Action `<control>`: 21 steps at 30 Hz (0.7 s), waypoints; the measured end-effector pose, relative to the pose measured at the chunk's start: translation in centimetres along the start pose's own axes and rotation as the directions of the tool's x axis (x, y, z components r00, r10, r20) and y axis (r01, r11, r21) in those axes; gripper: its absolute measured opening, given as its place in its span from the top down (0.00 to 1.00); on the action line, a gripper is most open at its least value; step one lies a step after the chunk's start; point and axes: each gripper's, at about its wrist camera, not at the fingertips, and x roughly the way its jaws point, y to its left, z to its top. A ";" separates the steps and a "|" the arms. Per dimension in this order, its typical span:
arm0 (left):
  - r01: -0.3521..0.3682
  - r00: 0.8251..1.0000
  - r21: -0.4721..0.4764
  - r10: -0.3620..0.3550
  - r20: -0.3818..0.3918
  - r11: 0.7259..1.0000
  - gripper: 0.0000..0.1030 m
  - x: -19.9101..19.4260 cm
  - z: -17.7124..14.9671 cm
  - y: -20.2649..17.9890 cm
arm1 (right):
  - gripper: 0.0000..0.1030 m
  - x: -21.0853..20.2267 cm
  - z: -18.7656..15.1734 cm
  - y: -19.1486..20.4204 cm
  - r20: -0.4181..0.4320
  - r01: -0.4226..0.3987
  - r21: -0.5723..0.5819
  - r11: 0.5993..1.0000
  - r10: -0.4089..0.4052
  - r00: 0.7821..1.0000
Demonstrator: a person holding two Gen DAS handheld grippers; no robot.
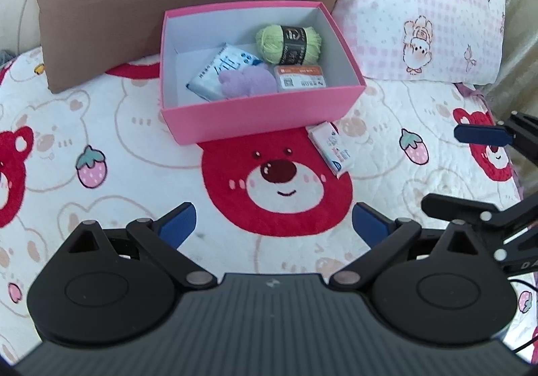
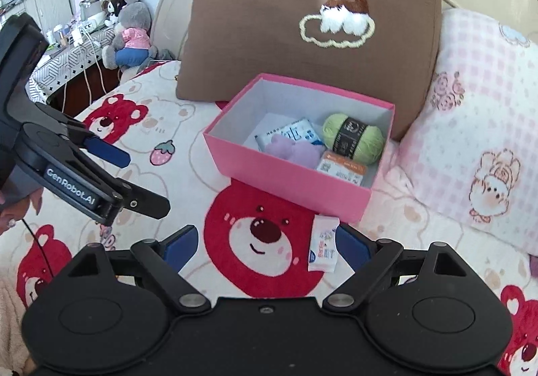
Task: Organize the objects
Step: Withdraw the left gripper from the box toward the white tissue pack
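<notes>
A pink box (image 1: 259,120) (image 2: 289,184) stands open on the bear-print bedspread. Inside lie a green yarn ball (image 1: 288,43) (image 2: 353,137), a purple fluffy thing (image 1: 247,82) (image 2: 292,151), a white-blue packet (image 1: 223,70) (image 2: 296,134) and an orange-white card box (image 1: 300,77) (image 2: 343,169). A small pink-white packet (image 1: 331,149) (image 2: 323,246) lies on the bedspread just before the box's near right corner. My left gripper (image 1: 274,228) stands open over a red bear print, empty. My right gripper (image 2: 265,246) is open too, the packet just inside its right finger, untouched.
A brown cushion (image 1: 188,6) (image 2: 309,50) and a pink checked pillow (image 1: 423,19) (image 2: 477,140) lean behind the box. The other gripper shows at the right edge of the left wrist view and the left of the right wrist view. Plush toys (image 2: 129,30) sit by a cluttered side table.
</notes>
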 end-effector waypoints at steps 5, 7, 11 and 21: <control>0.021 1.000 -0.012 -0.021 -0.018 1.000 0.02 1.8 -0.6 -0.6 | 0.11 1.3 -1.7 -1.1 -0.010 -0.021 0.044 0.999 0.021 1.000; 0.025 0.999 -0.024 -0.026 -0.022 0.999 0.02 2.7 -0.7 -0.7 | 0.11 2.0 -2.4 -1.5 -0.012 -0.030 0.063 0.998 0.031 0.999; 0.035 0.999 -0.032 -0.036 -0.037 0.999 0.02 4.5 -0.9 -0.9 | 0.11 3.6 -3.8 -1.9 -0.013 -0.013 0.063 0.998 0.013 1.000; 0.000 1.000 -0.024 0.000 0.007 1.000 0.02 7.7 -0.9 -0.9 | 0.12 7.0 -5.8 -3.3 0.017 -0.013 0.087 0.996 0.011 1.000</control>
